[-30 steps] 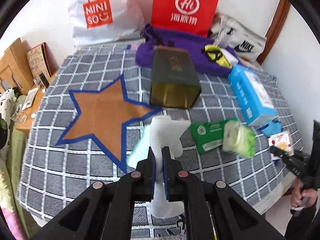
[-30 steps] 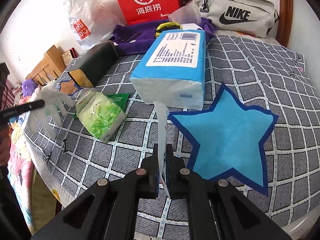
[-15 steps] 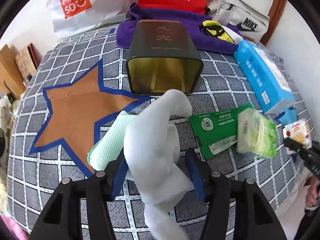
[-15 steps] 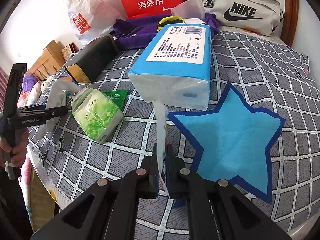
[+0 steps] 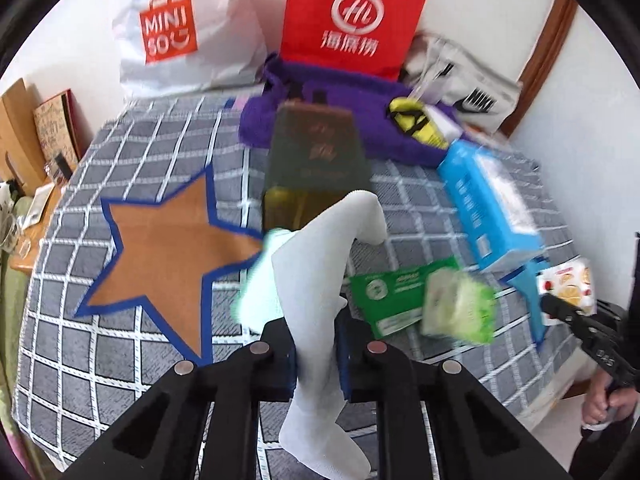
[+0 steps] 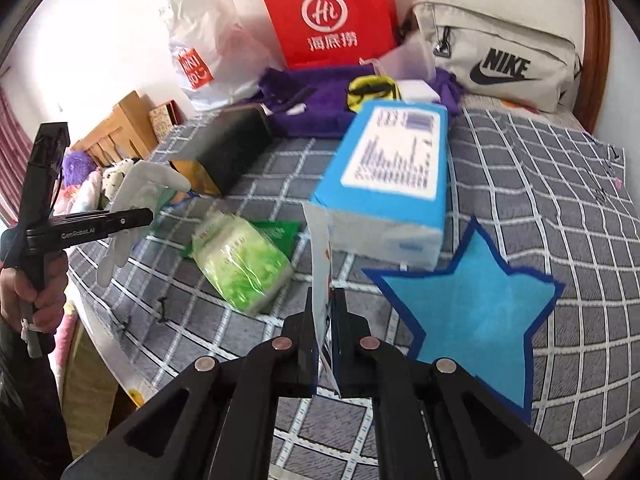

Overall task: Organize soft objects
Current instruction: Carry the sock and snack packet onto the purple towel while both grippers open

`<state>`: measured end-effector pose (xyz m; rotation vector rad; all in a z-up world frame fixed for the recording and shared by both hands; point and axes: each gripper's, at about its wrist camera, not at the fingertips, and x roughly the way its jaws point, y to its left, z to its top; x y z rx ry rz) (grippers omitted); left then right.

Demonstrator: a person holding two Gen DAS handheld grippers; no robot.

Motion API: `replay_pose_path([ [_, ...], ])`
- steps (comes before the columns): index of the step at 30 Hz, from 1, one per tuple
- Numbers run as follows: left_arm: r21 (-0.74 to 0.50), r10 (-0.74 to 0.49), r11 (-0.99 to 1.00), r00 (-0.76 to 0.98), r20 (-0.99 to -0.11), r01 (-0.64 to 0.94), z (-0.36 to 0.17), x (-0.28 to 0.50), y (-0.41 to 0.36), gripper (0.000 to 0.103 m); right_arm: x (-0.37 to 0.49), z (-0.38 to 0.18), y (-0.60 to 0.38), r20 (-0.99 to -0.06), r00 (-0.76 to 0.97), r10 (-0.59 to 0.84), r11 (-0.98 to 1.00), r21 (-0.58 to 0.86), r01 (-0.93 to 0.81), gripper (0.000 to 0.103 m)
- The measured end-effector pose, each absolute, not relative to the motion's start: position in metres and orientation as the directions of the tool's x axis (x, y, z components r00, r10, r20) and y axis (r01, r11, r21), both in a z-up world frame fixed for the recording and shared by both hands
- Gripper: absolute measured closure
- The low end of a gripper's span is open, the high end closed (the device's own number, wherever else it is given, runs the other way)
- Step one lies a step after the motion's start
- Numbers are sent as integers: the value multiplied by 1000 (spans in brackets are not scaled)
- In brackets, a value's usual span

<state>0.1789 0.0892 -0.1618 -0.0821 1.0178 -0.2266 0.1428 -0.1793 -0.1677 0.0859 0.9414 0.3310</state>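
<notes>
My left gripper (image 5: 316, 340) is shut on a white sock (image 5: 320, 280), held above the checked bed cover; a pale green cloth (image 5: 256, 292) hangs with it. The sock also shows in the right wrist view (image 6: 136, 196). My right gripper (image 6: 324, 312) is shut on a thin flat packet (image 6: 320, 256), seen edge-on; in the left wrist view it is a white packet with orange fruit print (image 5: 568, 284). A green tissue pack (image 6: 240, 264) and a flat green packet (image 5: 384, 292) lie on the bed between the grippers.
A dark green box (image 5: 316, 168) lies open toward me. A blue tissue package (image 6: 392, 176) sits beside a blue star patch (image 6: 468, 304); an orange star patch (image 5: 164, 248) is at left. A purple towel (image 5: 352, 108), bags and a Nike pouch (image 6: 500, 64) line the back.
My left gripper opened half a second ago and has shut again on the white sock and lifted back from the box. My right gripper has raised the packet slightly.
</notes>
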Motion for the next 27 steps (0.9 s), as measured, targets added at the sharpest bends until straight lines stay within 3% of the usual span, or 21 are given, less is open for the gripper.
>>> replay_pose_path([
  [9,-282,-309,949,572,-760,138,-118,197,95,88,165,-130,-188,-753,595,281,959,205,-193,98],
  [14,-282,-318,946,596,-737,157,-100,216,87,88,187,-106,-188,-731,632,256,967,187,-176,98],
  [27,-348,-359,927,611,-706,142,-88,295,76,88,287,-96,-179,-710,609,354,935,269,-230,98],
])
